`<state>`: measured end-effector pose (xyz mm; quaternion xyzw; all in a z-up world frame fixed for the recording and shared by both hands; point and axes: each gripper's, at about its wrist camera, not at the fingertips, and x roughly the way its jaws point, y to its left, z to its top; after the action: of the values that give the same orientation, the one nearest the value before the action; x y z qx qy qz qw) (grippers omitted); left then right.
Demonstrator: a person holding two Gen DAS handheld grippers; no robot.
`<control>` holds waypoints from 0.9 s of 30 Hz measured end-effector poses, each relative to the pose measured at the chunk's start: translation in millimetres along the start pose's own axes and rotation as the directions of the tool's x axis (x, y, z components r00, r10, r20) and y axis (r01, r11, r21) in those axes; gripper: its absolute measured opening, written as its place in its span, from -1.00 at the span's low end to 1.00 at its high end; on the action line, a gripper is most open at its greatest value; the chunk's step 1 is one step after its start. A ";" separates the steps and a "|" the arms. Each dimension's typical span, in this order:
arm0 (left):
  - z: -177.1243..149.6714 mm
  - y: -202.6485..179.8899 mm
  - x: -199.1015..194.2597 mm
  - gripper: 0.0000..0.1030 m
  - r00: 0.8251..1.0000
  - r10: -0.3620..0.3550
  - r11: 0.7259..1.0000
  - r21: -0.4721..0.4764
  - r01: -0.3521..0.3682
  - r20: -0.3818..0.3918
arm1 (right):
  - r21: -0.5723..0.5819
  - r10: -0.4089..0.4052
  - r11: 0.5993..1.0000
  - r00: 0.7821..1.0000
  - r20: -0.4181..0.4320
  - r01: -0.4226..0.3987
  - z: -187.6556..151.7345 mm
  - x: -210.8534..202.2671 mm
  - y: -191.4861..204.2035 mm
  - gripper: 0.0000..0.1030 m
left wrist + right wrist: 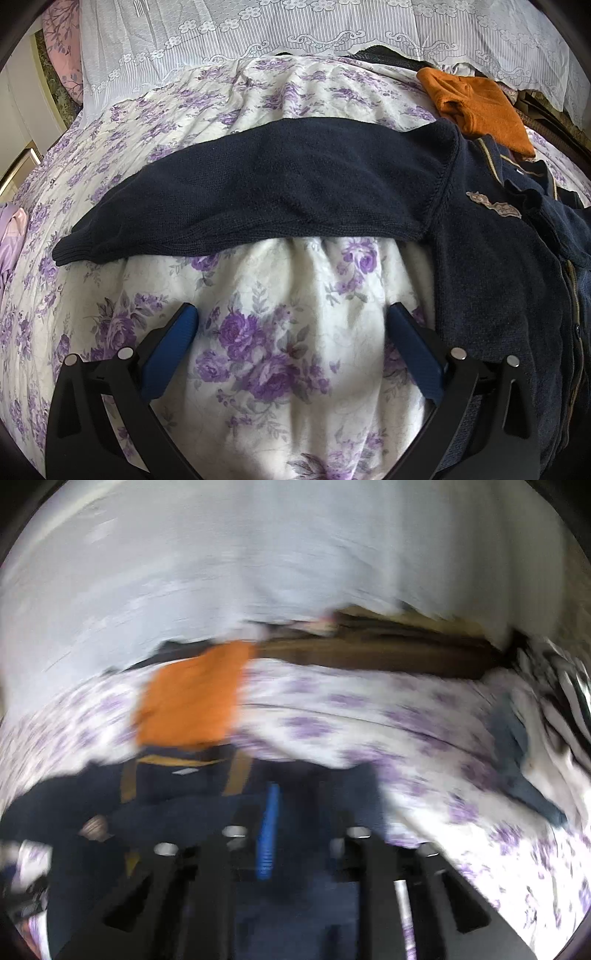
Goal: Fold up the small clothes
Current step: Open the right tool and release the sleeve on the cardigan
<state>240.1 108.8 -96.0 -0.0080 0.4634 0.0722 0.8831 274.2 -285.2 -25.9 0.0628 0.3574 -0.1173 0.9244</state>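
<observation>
Left gripper (291, 325) spread wide, holding nothing, over the floral bedspread (266, 354); right gripper (295, 812) blurred, grip state cannot be told.

Navy cardigan (480, 236) lies toward the bed's right edge, its sleeve (258, 192) stretched leftward. Risks: sleeve bunches if pinched mid-length; orange garment (480, 107) touching the collar may drag along. Chest badge (491, 205) unreadable.

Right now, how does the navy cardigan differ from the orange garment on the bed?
The navy cardigan is dark blue knit with tan trim and a chest patch; the orange garment is plain orange with no trim in view. The navy cardigan lies spread out, one sleeve stretched flat across the floral bedspread; the orange garment sits bunched and compact. The cardigan is nearer the left gripper; the orange one lies behind it. Both rest on the bedspread, touching.
</observation>
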 end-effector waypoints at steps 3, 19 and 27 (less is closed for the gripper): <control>2.3 0.0 2.4 0.92 1.000 0.003 1.000 -0.001 -0.003 0.001 | 0.035 -0.022 0.999 0.994 -0.105 0.026 -7.4 32.9 -9.5 -0.82; 2.4 0.4 2.7 0.92 1.000 0.000 1.000 -0.005 0.000 0.001 | -0.183 0.012 0.982 0.981 -0.194 -0.048 -65.9 11.4 63.5 -0.60; 2.6 1.1 3.1 0.92 1.000 -0.001 1.000 -0.005 0.001 0.001 | -0.184 0.155 0.965 0.974 -0.167 -0.186 -41.6 9.4 142.1 -0.48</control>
<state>243.9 110.5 -97.0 -0.0105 0.4630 0.0732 0.8833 291.2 -141.4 -58.3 0.0098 0.4296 0.0042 0.9029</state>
